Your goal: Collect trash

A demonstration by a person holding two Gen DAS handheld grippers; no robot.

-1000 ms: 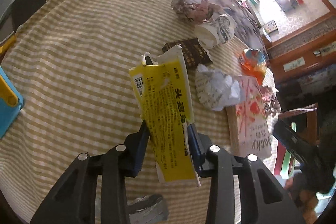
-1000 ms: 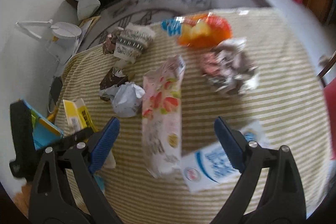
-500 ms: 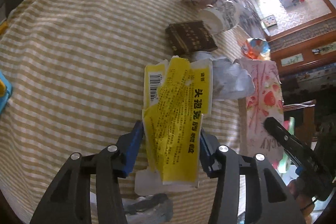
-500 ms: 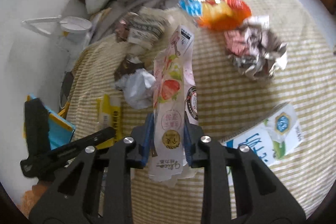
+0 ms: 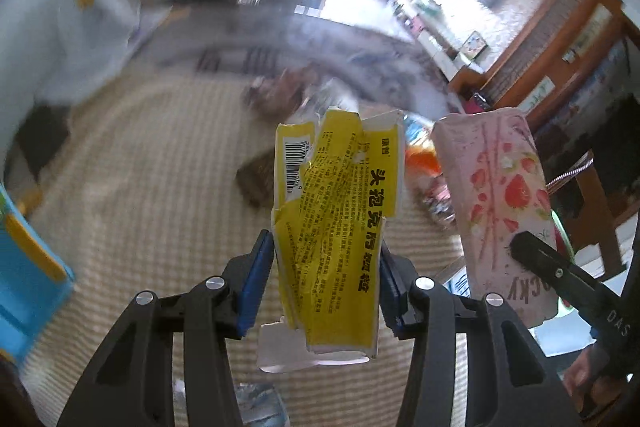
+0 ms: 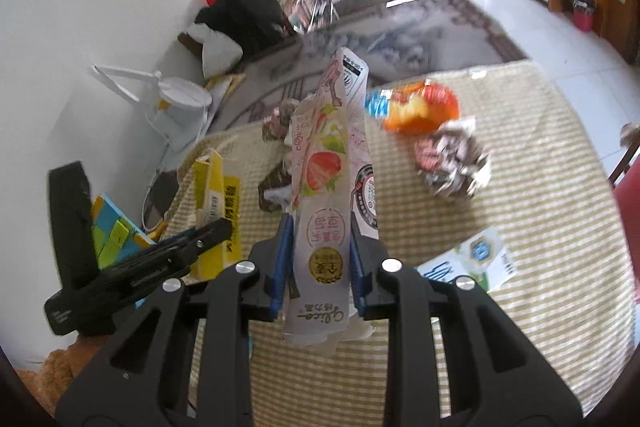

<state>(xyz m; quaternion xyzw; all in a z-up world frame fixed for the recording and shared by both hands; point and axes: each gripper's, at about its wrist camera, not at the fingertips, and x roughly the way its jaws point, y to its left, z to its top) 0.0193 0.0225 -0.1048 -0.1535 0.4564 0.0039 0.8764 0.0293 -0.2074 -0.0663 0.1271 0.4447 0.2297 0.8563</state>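
Striped beige tablecloth (image 6: 520, 187) covers the table, with a grey patterned rug and white floor beyond it. Two tongs are in view, each clamped on one piece of trash and raised clear of the cloth.

Left tongs (image 5: 326, 279): the blue pads press both edges of one flattened yellow carton (image 5: 336, 219), which stands upright between them, barcode at its upper left. To their right, the pink strawberry packet shows again, with the black finger of the other tongs across its lower part.

Right tongs (image 6: 320, 263): the jaws are closed on one pink strawberry packet (image 6: 328, 187), held upright, its top rising well above the fingertips.

Loose trash on the cloth, seen from the right tongs:
- one orange snack bag (image 6: 416, 107), ahead and to the right;
- one crumpled foil wad (image 6: 452, 163), to the right, near the orange bag;
- one white and blue carton (image 6: 468, 263), lying flat just beside the right finger;
- one dark brown wrapper (image 6: 276, 187), partly hidden behind the packet.

One blue bin (image 6: 116, 231) sits to the left of both tongs.
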